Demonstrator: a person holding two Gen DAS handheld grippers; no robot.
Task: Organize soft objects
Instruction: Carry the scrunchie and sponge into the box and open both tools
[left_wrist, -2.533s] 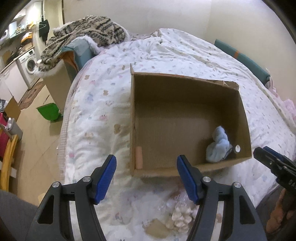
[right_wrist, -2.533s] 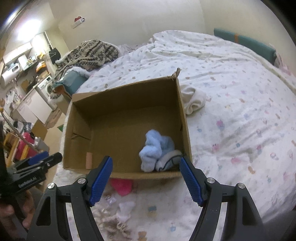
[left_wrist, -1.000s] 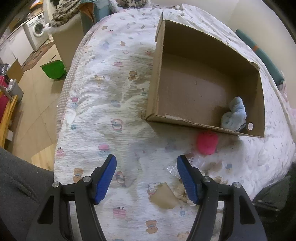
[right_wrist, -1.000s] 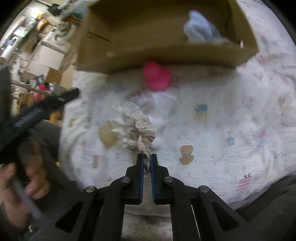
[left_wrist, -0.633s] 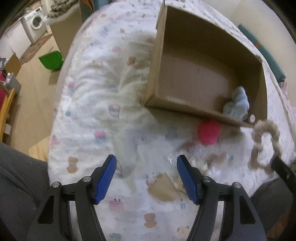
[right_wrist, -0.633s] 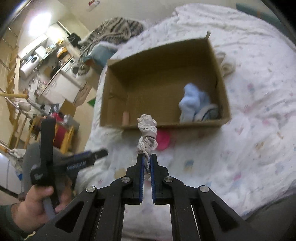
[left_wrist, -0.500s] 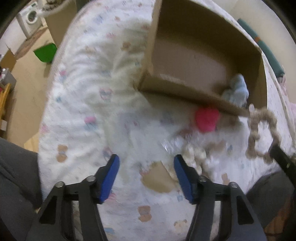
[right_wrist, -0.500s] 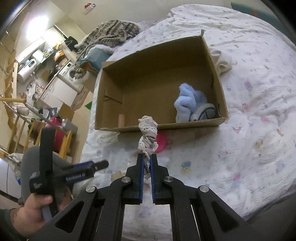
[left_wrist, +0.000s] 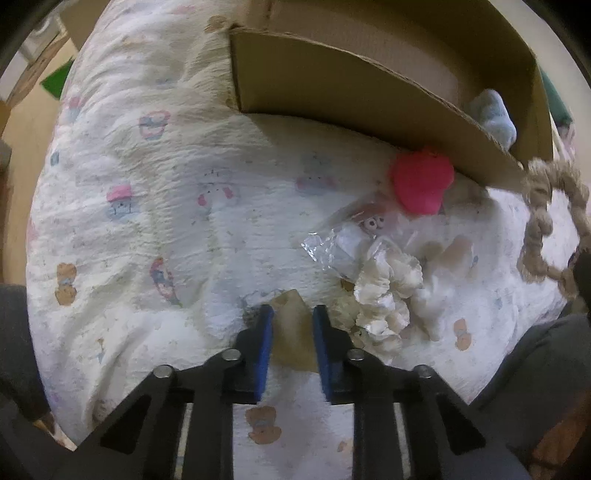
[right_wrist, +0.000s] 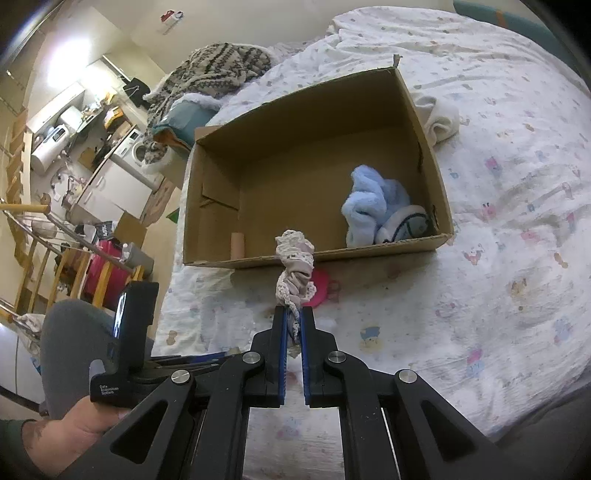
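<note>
- My right gripper (right_wrist: 291, 319) pinches a beige lace scrunchie (right_wrist: 294, 269) above the quilt.
- My left gripper (left_wrist: 291, 323), narrowly open, straddles a tan flat patch (left_wrist: 293, 332), grip unclear.

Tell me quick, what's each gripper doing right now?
Left gripper: jaws partly closed around a tan piece, grip uncertain.
Right gripper: shut on the lace scrunchie.

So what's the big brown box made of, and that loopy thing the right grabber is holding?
The box looks like plain brown cardboard: matte, with a wavy layer showing along its cut edge. The loopy thing looks like soft cloth with lace trim, likely a scrunchie; it bunches and droops from the right gripper. The exact fabric is unclear.
</note>
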